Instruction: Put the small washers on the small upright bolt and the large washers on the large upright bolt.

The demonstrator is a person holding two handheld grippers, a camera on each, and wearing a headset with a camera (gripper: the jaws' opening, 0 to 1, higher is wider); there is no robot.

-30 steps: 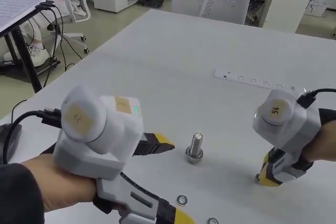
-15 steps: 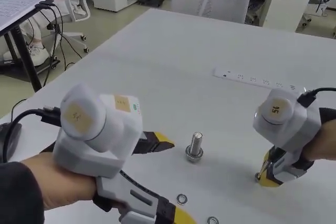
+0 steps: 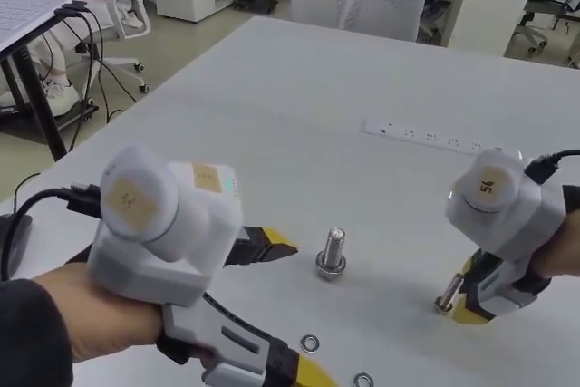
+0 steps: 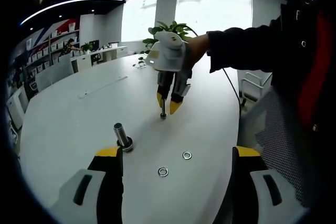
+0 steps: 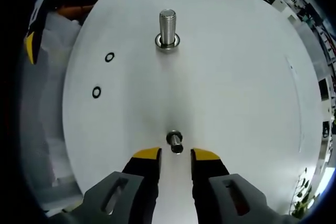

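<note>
L gripper (image 4: pixel 177 153): jaws spread wide, nothing betw them; held low over table (image 3: pixel 299 115).
R gripper (image 5: pixel 176 154): jaws a narrow gap apart, gripping nothing; tips point down at table, w/ small bolt (image 5: pixel 175 141) just ahead of the gap.
small bolt: stands on table right at R gripper's yellow tips; touching them or not, can't tell.
large bolt (image 3: pixel 332 256): upright, mid-table, betw the two grippers, nearer L gripper. Wider ring at its base; washer or bolt head, can't tell.
washers: two loose, flat on table, one washer (image 3: pixel 310 343) and a second washer (image 3: pixel 363 380) near each other, on the person's side of large bolt, apart from both bolts. In left gripper view they lie in line w/ L gripper's open gap.
table: white, wide.
power strip (image 3: pixel 435 138): white, flat on table, well beyond the bolts.
chair (image 3: pixel 358 2): at table's far edge.
</note>
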